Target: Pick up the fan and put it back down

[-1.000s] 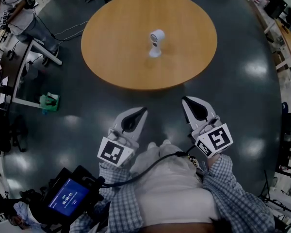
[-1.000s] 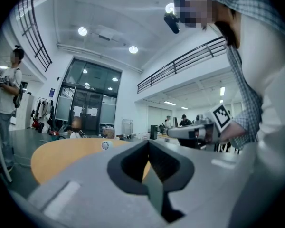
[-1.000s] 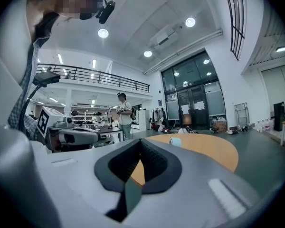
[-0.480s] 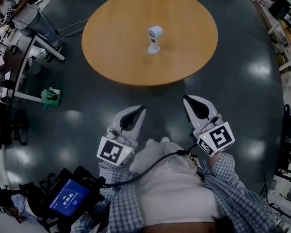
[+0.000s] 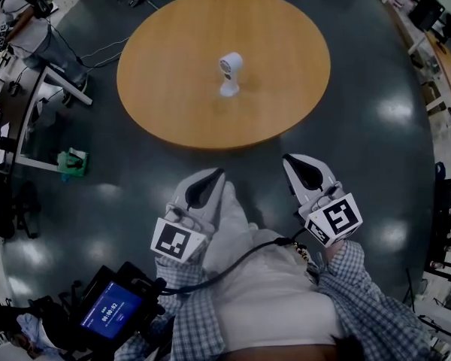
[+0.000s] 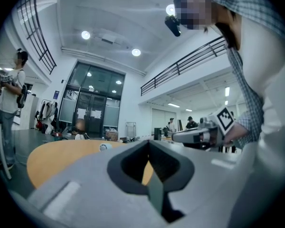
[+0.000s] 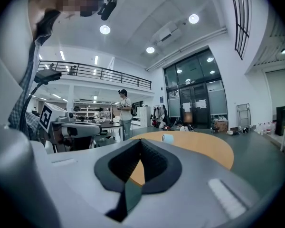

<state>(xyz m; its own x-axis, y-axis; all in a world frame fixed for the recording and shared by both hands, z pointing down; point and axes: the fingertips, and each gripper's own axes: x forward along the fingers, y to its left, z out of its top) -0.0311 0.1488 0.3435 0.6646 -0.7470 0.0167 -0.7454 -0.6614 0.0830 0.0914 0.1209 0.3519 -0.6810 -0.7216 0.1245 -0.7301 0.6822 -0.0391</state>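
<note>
A small white fan point(image 5: 228, 74) stands upright near the middle of the round wooden table point(image 5: 158, 104). It shows as a small white shape in the left gripper view point(image 6: 103, 147) and the right gripper view point(image 7: 167, 138). My left gripper point(image 5: 220, 173) and right gripper point(image 5: 285, 157) hang side by side over the dark floor, short of the table's near edge. Both point at the table, jaws shut with nothing between them. Each gripper sees the other: the right gripper point(image 6: 175, 137) and the left gripper point(image 7: 97, 128).
Desks and a person stand at the far left point(image 5: 30, 28). A green object point(image 5: 71, 162) lies on the floor left of the table. More desks line the right edge point(image 5: 443, 43). A screen device point(image 5: 113, 310) hangs at my lower left.
The table and fan have shifted left and come slightly nearer in the head view. Both grippers have crept towards the table, keeping their jaws shut.
</note>
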